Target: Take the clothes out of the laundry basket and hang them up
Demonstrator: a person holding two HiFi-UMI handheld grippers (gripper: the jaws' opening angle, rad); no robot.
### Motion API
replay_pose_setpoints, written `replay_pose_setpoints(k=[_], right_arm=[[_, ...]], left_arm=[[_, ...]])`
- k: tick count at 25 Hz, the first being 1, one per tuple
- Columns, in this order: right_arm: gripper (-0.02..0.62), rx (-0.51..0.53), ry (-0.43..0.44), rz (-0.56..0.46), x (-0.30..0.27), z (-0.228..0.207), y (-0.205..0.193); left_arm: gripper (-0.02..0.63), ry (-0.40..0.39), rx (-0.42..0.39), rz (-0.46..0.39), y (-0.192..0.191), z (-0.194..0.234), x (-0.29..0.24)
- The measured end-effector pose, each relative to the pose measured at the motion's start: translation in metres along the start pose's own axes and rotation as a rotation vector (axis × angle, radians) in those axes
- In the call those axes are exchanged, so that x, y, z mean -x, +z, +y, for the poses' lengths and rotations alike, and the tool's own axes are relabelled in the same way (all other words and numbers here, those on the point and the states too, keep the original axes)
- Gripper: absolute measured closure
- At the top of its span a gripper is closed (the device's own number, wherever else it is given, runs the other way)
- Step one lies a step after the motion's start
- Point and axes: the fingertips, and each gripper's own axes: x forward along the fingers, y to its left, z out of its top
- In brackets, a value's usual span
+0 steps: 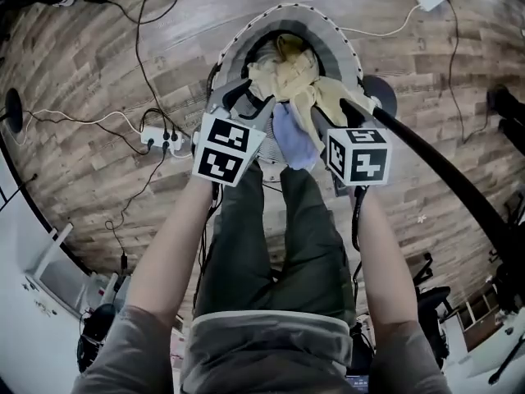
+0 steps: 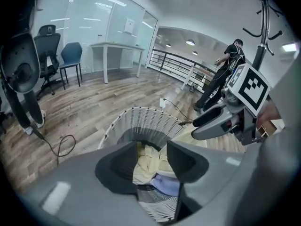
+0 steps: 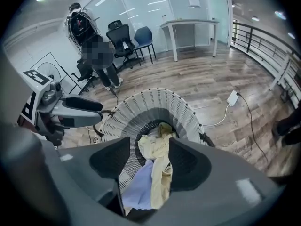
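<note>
Left claw [image 2: 151, 160] & right claw [image 3: 148, 160] both wide, empty, above laundry basket [image 3: 155, 100]. Yellow garment [image 3: 154, 144] looks soft, light, floppy; prob. best pinched at a bunched top fold.

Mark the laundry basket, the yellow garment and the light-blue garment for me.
laundry basket [image 3: 160, 102]: right gripper view, on the white slatted far wall.
yellow garment [image 3: 153, 145]: right gripper view, on its bunched upper part.
light-blue garment [image 3: 140, 185]: right gripper view, on the middle of the cloth.

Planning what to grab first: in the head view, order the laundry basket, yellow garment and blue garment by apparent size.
1. laundry basket
2. yellow garment
3. blue garment, partly covered, so its full size is unsure
</note>
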Motion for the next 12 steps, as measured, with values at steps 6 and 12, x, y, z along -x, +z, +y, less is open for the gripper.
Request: replay_pose_setpoints(k=[6, 12], right_arm=[[0.321, -0.041, -0.006, 0.064, -0.068, -0.024, -0.044], [0.321, -0.096, -0.016, 0.08, -0.118, -0.036, -0.072]], left_arm=[[0.408, -0.047, 0.001, 0.059, -0.047, 0.001, -0.072], [0.408, -0.083, -0.031, 0.124, -0.099, 0.006, -0.137]])
